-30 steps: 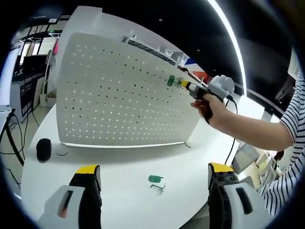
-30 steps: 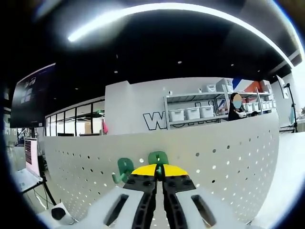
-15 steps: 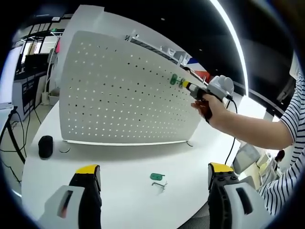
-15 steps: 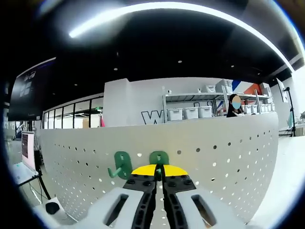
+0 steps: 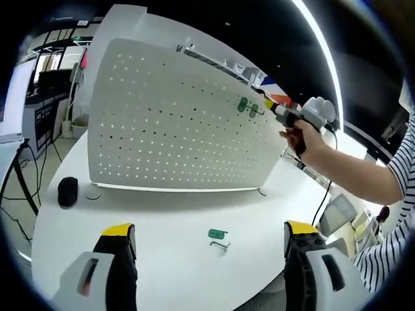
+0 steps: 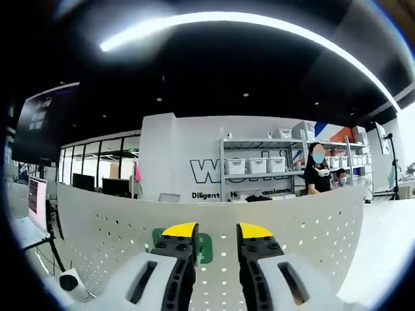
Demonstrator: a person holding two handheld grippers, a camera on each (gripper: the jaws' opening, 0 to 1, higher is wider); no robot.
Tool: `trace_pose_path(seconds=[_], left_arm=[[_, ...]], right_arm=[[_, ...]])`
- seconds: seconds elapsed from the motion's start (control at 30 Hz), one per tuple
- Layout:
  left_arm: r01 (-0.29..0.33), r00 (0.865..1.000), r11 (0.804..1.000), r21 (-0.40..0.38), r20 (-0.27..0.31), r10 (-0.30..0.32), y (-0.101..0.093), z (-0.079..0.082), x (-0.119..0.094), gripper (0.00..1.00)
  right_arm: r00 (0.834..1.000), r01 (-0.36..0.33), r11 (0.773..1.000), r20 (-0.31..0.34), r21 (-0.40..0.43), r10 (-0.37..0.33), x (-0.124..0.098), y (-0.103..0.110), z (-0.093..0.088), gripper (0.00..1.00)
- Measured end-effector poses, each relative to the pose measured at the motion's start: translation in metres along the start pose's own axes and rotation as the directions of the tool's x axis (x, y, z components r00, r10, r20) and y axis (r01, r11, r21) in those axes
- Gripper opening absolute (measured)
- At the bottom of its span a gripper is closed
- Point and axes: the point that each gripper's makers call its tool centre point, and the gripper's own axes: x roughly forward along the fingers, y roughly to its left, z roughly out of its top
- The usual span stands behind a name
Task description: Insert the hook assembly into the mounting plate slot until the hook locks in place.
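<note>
The white perforated mounting plate (image 5: 175, 123) stands upright on the round white table (image 5: 162, 220). Two green hooks (image 5: 245, 105) hang near its upper right. My right gripper (image 5: 280, 111), held by a hand, sits just off them. In the right gripper view the jaws of my right gripper (image 6: 217, 230) stand open, and one green hook (image 6: 205, 248) shows on the plate (image 6: 311, 220) between them, apart from both pads. A second green hook (image 6: 156, 236) peeks out left of the left jaw. My left gripper (image 5: 209, 233) is open low over the table, near a loose green hook (image 5: 218, 234) with its metal wire (image 5: 222, 245).
A black round object (image 5: 67, 192) lies on the table left of the plate. A person's striped sleeve (image 5: 399, 168) reaches in from the right. Behind the plate are shelves with bins (image 6: 259, 165) and a standing person (image 6: 319, 175). A cable (image 5: 321, 201) hangs off the table's right edge.
My right gripper has opened and let go of the green hook, which stays on the plate. The left gripper view has shifted slightly; the left gripper stays open.
</note>
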Motion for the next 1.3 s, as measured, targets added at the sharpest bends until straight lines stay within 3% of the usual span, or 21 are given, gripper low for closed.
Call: trace_pose_path(seconds=[0.3,0.47,0.57,0.7,0.9,1.03,1.2,1.3], left_arm=[[-0.004,0.999,1.000,-0.003,-0.036,0.004,-0.003,-0.013,-0.005,0.97],[-0.004,0.999,1.000,0.005,-0.052,0.004,-0.007,-0.019,-0.008,0.97],[0.002,0.998,1.000,0.013,-0.068,-0.001,-0.010,-0.025,-0.010,0.98],[0.007,0.996,1.000,0.011,-0.084,-0.006,-0.013,-0.031,-0.013,0.98],[0.008,0.995,1.000,0.008,-0.099,-0.007,-0.016,-0.038,-0.019,0.98],[0.005,0.994,1.000,0.005,-0.110,-0.004,-0.017,-0.043,-0.023,0.98],[-0.005,0.992,1.000,0.000,-0.125,0.005,-0.016,-0.052,-0.027,0.98],[-0.009,0.989,1.000,0.000,-0.144,0.009,-0.017,-0.057,-0.029,0.98]], right_arm=[[0.996,-0.087,0.996,-0.016,-0.033,0.087,-0.043,0.003,0.014,0.22],[0.989,-0.140,0.989,-0.058,-0.045,0.137,-0.067,0.006,0.011,0.22],[0.982,-0.170,0.983,-0.092,-0.063,0.164,-0.078,0.006,0.002,0.22],[0.956,-0.243,0.968,-0.184,-0.066,0.227,-0.098,0.012,-0.023,0.24],[0.918,-0.283,0.958,-0.303,-0.048,0.256,-0.133,0.008,-0.059,0.24],[0.900,-0.299,0.953,-0.345,-0.047,0.266,-0.151,0.006,-0.071,0.25],[0.896,-0.272,0.962,-0.373,-0.026,0.243,-0.169,-0.005,-0.075,0.26],[0.879,-0.280,0.960,-0.406,-0.018,0.249,-0.180,-0.005,-0.083,0.27]])
